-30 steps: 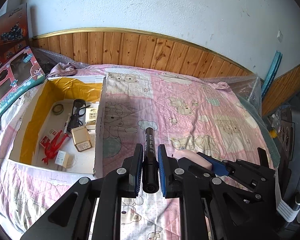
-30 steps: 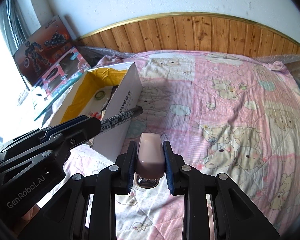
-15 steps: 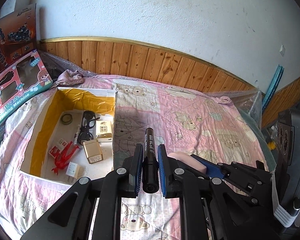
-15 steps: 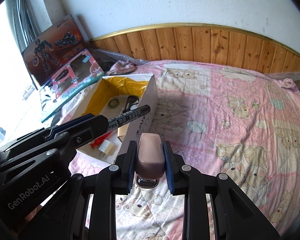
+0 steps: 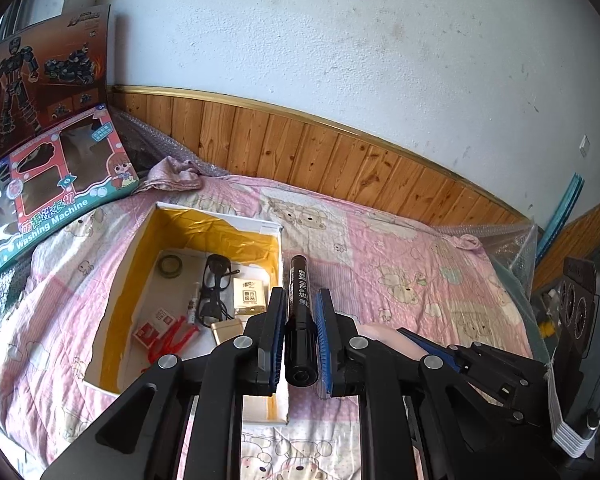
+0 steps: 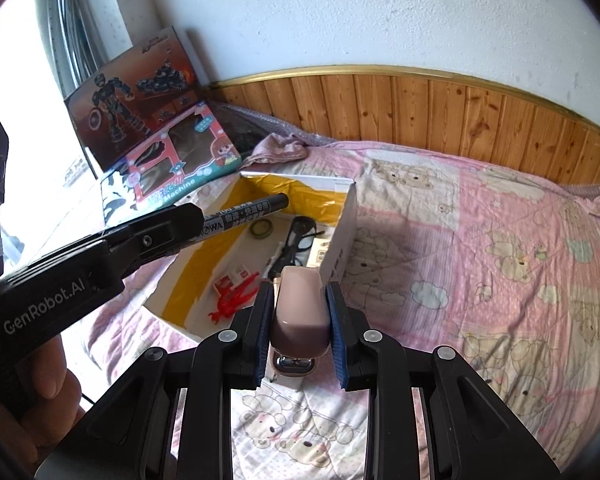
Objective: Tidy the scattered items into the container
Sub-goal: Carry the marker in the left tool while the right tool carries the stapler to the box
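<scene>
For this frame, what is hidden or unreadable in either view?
- Box near-right corner, left wrist view: covered by the left gripper.
- Gold box: partly behind that gripper.
- Stapler underside, right wrist view: hidden between the right gripper fingers.
- Small carton labels: too small to read.

"Washing Machine" on toy box (image 5: pixel 56 184); "GenRobot.AI" on left gripper (image 6: pixel 168 230)

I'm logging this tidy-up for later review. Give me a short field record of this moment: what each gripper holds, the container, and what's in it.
left gripper: shut on a black marker
right gripper: shut on a pink stapler
container: open box with yellow lining, on the pink quilt
in box: glasses, tape roll, red plastic piece, small cartons
both items: not yet in the box
</scene>
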The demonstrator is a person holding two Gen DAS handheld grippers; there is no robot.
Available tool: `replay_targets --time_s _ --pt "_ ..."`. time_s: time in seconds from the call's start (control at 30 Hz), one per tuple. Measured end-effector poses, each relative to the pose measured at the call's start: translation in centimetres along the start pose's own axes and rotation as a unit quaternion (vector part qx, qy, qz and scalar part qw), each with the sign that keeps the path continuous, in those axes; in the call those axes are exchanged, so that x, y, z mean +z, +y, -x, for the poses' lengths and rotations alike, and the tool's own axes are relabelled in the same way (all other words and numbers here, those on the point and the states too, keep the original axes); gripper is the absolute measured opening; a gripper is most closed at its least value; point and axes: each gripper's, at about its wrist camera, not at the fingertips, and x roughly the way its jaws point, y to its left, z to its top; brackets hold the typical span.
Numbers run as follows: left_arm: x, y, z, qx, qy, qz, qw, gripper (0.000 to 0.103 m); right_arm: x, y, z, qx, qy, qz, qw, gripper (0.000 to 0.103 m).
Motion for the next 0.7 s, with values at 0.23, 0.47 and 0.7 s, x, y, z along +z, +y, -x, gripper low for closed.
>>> replay_targets --time_s 0.23,0.47,0.7 --pt "1.4 3.3 -0.7 0.016 -0.002 0.023 0.9996 0.016 1.0 1.5 -2.2 0.021 0.015 0.013 1.0 0.027" --pt "2.0 7.2 -2.9 0.035 0.016 0.053 0.9978 0.016 1.6 3.1 -5.1 0.042 0.038 0.027 0.998 0.027" --pt "2.2 10.1 -6.3 0.063 0.041 0.066 0.995 0.016 1.3 4.6 -8.5 0.07 0.072 0.038 0.994 0.027"
